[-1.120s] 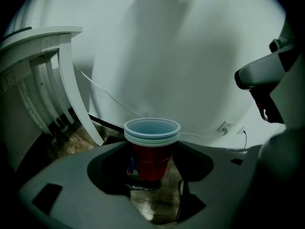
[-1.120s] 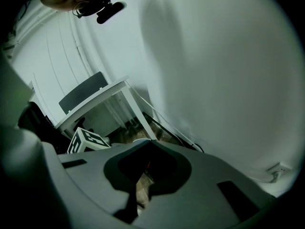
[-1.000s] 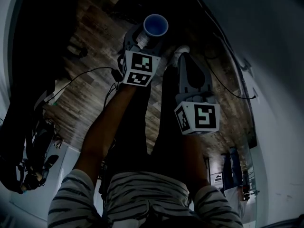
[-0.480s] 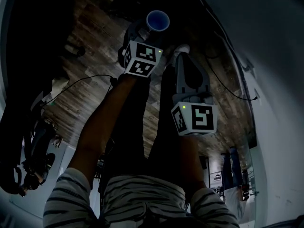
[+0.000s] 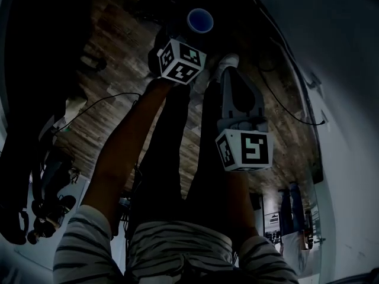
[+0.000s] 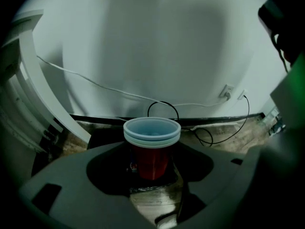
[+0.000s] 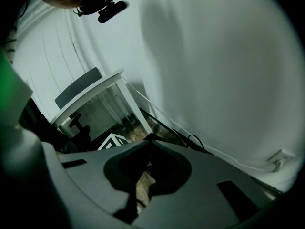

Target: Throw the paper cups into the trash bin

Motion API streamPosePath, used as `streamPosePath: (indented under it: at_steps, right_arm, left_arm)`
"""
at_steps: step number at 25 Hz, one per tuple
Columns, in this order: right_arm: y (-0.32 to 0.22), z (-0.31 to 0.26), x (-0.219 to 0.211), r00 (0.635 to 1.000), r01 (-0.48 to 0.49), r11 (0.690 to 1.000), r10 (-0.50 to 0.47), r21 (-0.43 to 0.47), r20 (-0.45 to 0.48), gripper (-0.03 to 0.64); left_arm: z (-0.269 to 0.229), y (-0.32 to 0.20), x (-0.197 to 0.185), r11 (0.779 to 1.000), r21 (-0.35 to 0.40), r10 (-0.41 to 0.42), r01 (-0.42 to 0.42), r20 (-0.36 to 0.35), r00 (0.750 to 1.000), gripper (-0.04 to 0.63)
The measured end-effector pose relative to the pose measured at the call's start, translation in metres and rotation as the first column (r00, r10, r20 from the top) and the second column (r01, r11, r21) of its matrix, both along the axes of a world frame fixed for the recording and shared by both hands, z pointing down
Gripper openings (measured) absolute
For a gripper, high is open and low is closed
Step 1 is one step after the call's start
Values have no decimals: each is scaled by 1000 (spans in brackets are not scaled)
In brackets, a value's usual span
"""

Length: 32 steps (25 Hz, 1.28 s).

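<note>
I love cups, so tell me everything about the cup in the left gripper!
The cup is red outside and pale blue inside. Two rims sit stacked at its top, so it looks like two cups nested together. It stands upright with its mouth open, and nothing shows inside. The left gripper clamps its lower body, above the wooden floor.

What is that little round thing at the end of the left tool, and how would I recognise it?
Follow the person's left arm out over the dark wood-plank floor to the left gripper. Between its jaws stands a stack of paper cups, upright. It is red outside and pale blue inside, with two nested rims: the only brightly coloured thing there.
</note>
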State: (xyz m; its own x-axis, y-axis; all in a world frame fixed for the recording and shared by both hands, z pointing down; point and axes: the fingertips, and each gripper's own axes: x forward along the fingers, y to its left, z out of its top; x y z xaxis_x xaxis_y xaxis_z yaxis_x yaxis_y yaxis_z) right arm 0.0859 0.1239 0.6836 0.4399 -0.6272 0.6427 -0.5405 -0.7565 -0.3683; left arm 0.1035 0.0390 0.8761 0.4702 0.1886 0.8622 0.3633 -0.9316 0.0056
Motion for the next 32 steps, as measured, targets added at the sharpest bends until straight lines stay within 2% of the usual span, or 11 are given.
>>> streamPosePath:
  at_steps: [5, 11, 17, 23, 29, 32]
  right_arm:
    - [0, 4, 0, 1000, -2, 1000, 2, -3, 5, 18]
    - [3, 9, 1, 1000, -7, 1000, 8, -10, 11, 18]
    - [5, 14, 2, 1000, -9, 1000, 9, -16, 16, 18]
    - [7, 17, 8, 1000, -22, 1000, 22, -15, 15, 18]
    - [7, 20, 10, 1000, -16, 1000, 17, -20, 19, 18]
    - [8, 22, 9, 1000, -16, 1000, 17, -23, 22, 18]
  left_arm:
    - [15, 2, 5, 997, 31, 69, -70, 18, 997, 298]
    - [34, 2, 9, 993, 53, 103, -106, 44, 994, 298]
    - [51, 3, 15, 981, 92, 167, -173, 65, 984, 298]
    - [70, -3, 15, 975, 101, 187, -198, 107, 977, 298]
    - [84, -8, 15, 980, 94, 163, -177, 137, 977, 298]
    - [90, -8, 14, 974, 108, 184, -201, 149, 972, 298]
